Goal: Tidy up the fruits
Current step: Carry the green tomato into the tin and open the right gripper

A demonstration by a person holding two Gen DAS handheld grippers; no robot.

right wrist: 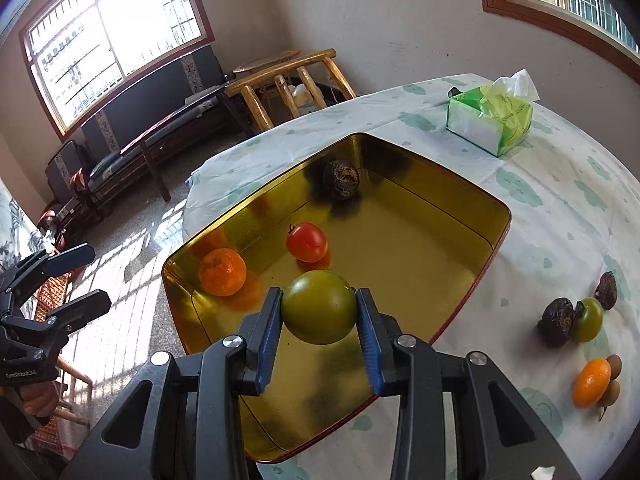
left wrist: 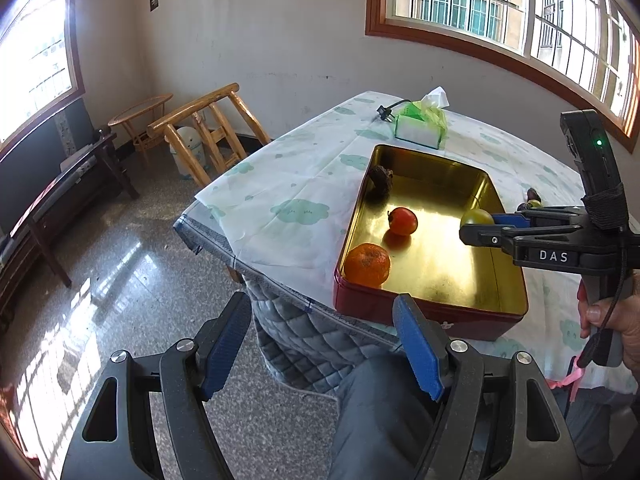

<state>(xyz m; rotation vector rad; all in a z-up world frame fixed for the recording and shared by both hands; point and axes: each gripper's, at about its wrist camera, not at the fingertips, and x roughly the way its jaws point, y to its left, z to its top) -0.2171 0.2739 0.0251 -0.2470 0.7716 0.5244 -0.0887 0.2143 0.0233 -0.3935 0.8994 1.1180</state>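
Fingers (left wrist: 424, 356) of the left gripper (left wrist: 324, 344) stand apart and empty off the desk's near-left corner, above the floor and a quilted skirt. From this left-wrist view the gold-lined tin (left wrist: 492, 208) lies along the desk's near edge, holding a mandarin (left wrist: 367, 264) in its nearest corner, a red tomato (left wrist: 403, 221) mid-floor and a dark wrinkled fruit (left wrist: 381, 179) at the far corner. The right gripper (left wrist: 486, 226) reaches in over the tin's right wall.

Seen from the right wrist, the right gripper's fingers (right wrist: 372, 340) clamp a green tomato (right wrist: 319, 306) above the tin's bare floor, just beside the mandarin and red tomato. The carry looks nearly done; the next move likely calls for lowering and releasing in the empty half. More loose fruit (right wrist: 568, 320) waits in a cluster toward the desk's right edge, well apart from the tissue pack (right wrist: 490, 122) at the far side, with clear cloth between.
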